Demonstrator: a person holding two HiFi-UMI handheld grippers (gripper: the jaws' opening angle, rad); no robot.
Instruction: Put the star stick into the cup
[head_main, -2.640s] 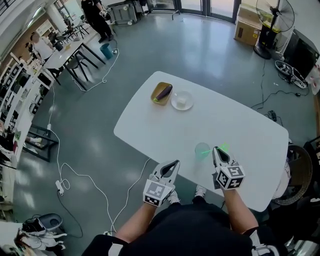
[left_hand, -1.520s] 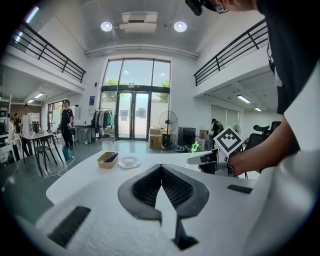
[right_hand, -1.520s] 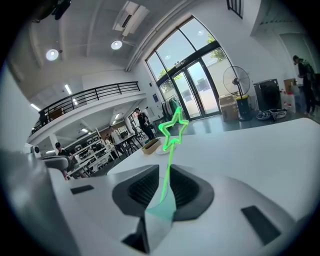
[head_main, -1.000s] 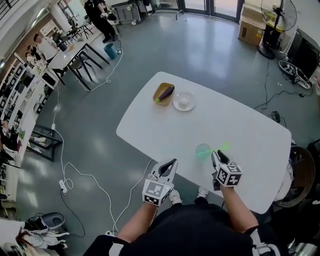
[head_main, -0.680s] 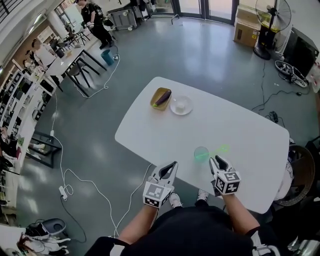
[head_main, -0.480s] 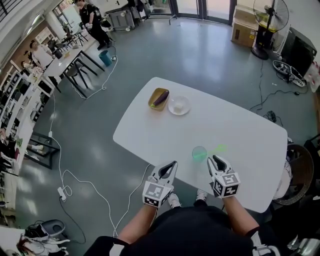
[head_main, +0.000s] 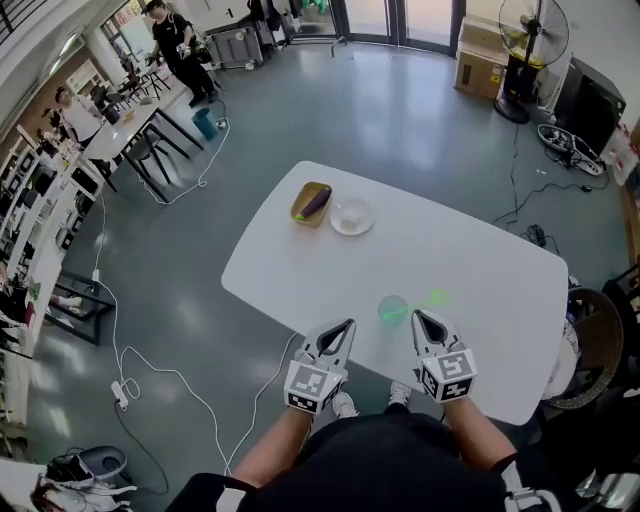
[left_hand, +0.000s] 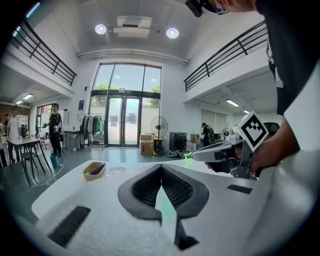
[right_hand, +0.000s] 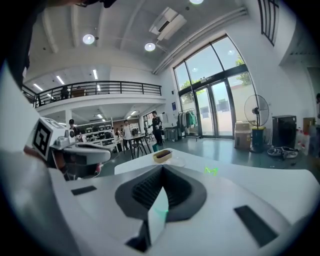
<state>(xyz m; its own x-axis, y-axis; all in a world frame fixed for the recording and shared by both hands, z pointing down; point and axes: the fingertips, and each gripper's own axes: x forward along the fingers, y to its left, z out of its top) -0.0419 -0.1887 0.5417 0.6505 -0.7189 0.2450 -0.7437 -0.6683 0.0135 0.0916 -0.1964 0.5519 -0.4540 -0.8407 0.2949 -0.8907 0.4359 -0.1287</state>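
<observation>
Green star stick (head_main: 437, 298) lies flat on the white table (head_main: 480, 260), not yet in the cup (head_main: 392, 310). The cup is pale green, see-through and upright, near the person's edge of the table. The stick is just to its right, apart from it. It is too small from here to tell which end carries the star.

Right gripper (head_main: 419, 317) hovers low, nose aimed between cup and stick, near both and, as far as I can tell, touching neither. Its jaws are closing right down, tips together, nothing between them. Left gripper (head_main: 345, 326) sits left of the cup at the table edge, also pinched closed and empty.

Far end: yellow tray (head_main: 312, 203) with a dark aubergine in it, clear dish (head_main: 351, 216) just beside. Not in play.

My read is that the step in hand is the pick-up, and it has not begun.
- Closed jaws cannot take the stick, so the right gripper should spread them first.
- The stick is thin and flat, so come down low with the jaws either side of it and close squarely across the shaft. Otherwise it may skid away.
- The cup looks light and stands close, so approach from the right, clear of its wall.
- The left gripper could steady the cup.
- Lift, tip the stick upright and lower one end inside the rim before letting go.
</observation>
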